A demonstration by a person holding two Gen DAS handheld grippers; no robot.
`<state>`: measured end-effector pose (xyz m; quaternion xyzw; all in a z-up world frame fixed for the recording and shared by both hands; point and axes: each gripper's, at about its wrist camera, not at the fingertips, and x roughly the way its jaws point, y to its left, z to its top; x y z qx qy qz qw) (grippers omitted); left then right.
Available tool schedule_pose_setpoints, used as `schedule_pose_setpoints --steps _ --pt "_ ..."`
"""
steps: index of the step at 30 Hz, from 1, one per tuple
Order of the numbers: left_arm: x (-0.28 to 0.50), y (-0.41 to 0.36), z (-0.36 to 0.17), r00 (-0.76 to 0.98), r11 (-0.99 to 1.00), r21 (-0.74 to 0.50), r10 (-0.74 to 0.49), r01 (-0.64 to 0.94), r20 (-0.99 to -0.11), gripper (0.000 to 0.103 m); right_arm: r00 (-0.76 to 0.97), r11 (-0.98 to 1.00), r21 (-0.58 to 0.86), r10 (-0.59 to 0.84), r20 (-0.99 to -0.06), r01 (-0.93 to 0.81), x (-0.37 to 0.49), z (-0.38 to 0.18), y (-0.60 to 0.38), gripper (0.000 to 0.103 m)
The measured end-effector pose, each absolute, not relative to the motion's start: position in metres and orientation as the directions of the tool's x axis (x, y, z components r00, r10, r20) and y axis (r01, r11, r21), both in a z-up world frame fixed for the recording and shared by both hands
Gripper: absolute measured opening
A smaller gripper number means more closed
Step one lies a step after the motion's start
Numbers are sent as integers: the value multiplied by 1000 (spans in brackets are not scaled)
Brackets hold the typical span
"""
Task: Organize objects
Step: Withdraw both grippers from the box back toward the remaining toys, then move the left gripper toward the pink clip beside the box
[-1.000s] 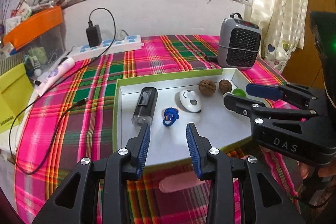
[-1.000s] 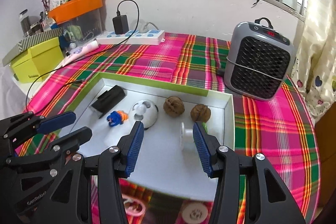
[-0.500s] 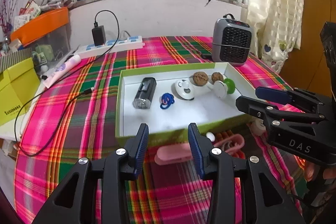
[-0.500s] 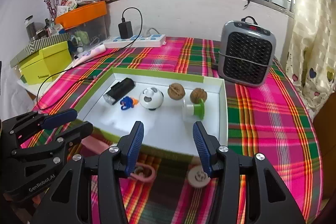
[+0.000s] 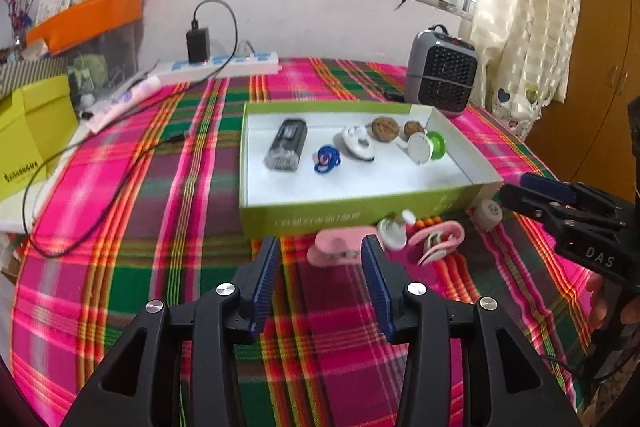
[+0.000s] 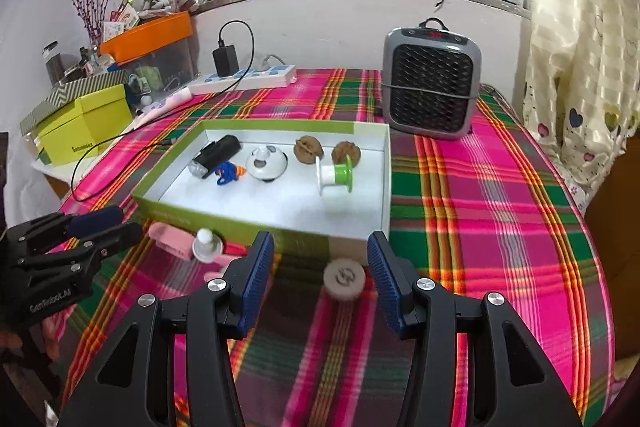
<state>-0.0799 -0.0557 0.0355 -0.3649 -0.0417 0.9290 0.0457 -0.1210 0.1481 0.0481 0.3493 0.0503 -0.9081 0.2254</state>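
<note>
A green-sided box (image 5: 460, 143) (image 6: 382, 183) with a white floor holds a black lamp (image 5: 286, 145), a blue toy (image 5: 326, 159), a white ball-like gadget (image 5: 358, 143), two walnuts (image 5: 385, 127) and a green-and-white spool (image 5: 430, 147). In front of it on the plaid cloth lie a pink clip (image 5: 340, 251) (image 6: 170, 239), a white bottle-shaped piece (image 6: 206, 245), a pink ring piece (image 5: 438, 241) and a white round cap (image 6: 344, 279). My left gripper (image 5: 318, 261) is empty, its jaws opening just before the pink clip. My right gripper (image 6: 320, 255) stands open around the cap's position, above it.
A grey heater (image 6: 430, 91) stands behind the box at the right. A power strip (image 5: 224, 65) with a charger and a black cable (image 5: 80, 203) lies at the back left. Yellow-green boxes (image 6: 86, 129) and an orange bin (image 6: 150, 35) crowd the left edge.
Both grippers have pulled back from over the box toward the near side of the table. The loose pink and white pieces in front of the box came into view. The left jaws widened.
</note>
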Motion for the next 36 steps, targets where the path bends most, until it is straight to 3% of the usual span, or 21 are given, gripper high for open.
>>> schedule_pose_setpoints --steps 36 --pt "-83 -21 29 -657 -960 -111 258 -257 -709 43 -572 -892 71 -345 -744 446 -133 21 160 50"
